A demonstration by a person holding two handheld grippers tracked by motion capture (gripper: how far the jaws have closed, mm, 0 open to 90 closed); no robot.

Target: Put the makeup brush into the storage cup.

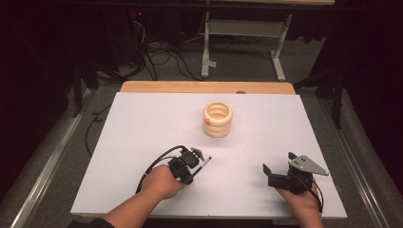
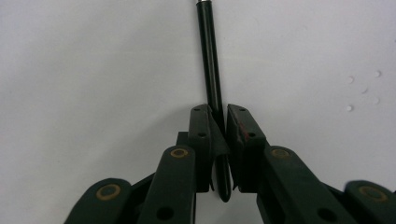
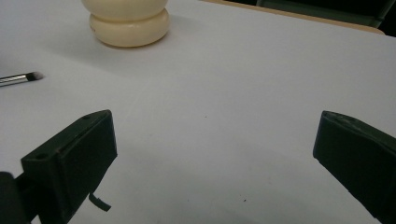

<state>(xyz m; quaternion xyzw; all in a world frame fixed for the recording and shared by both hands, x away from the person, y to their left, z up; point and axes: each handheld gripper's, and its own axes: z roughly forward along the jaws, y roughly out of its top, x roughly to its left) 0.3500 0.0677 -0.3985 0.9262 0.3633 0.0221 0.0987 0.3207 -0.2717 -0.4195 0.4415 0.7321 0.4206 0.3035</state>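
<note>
Slim black brush [image 2: 211,70], lying flat on white table [image 1: 142,142], clamped

Both tools are black. The left gripper [image 2: 218,128] has flat jaws with small screw holes, brass-ringed pins on its links and a red smear on one pad. A black cable [image 1: 154,166] loops from it. The right gripper [image 1: 274,170] wears a grey three-cornered plate [image 1: 306,165] (dotted with holes).

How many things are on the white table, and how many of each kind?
Cream ring-shaped holder: 1
Thin black brush, clamped in the left gripper: 1
Grippers, the left one and the open right gripper: 2
Total: 4
</note>
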